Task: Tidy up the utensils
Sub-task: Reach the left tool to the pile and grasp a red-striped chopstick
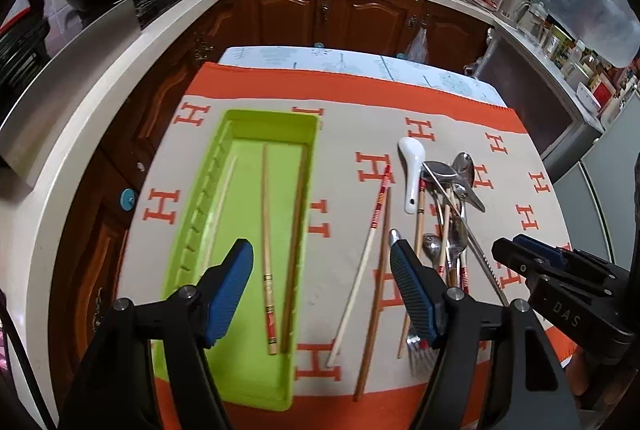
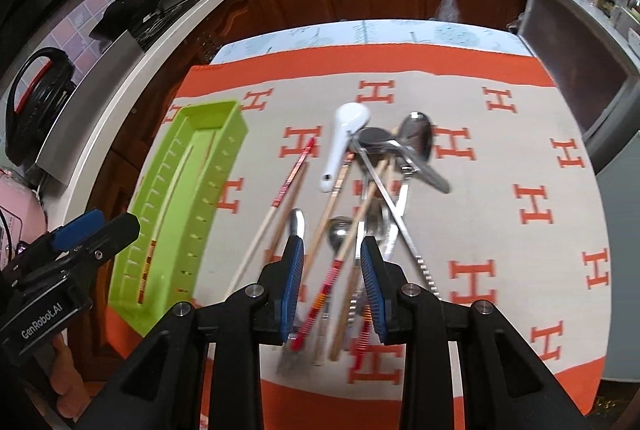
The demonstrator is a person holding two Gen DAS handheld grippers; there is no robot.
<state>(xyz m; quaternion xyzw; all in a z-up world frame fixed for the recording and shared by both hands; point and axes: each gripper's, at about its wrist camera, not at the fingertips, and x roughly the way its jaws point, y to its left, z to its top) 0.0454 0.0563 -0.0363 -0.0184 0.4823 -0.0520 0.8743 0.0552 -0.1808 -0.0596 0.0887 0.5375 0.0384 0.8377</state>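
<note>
Overhead, the left claw (image 1: 320, 270) is held wide and empty above the green tray (image 1: 192, 214); the right claw (image 2: 330, 270), partly parted, seemingly grips nothing over the utensil pile (image 2: 372, 190).

The left gripper (image 1: 320, 262) hangs open and empty above the green tray (image 1: 224, 190), which holds three chopsticks (image 1: 266, 250). Right of the tray lie loose chopsticks, a white spoon (image 1: 412, 170) and metal spoons (image 1: 456, 174).

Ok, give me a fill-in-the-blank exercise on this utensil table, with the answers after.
1. The green tray holds only ____.
2. The only ceramic spoon is coloured ____.
3. The cloth is printed with the orange letter ____.
4. Between the pads of the left hand-held gripper there is ____.

Missing words: chopsticks; white; H; nothing
</note>
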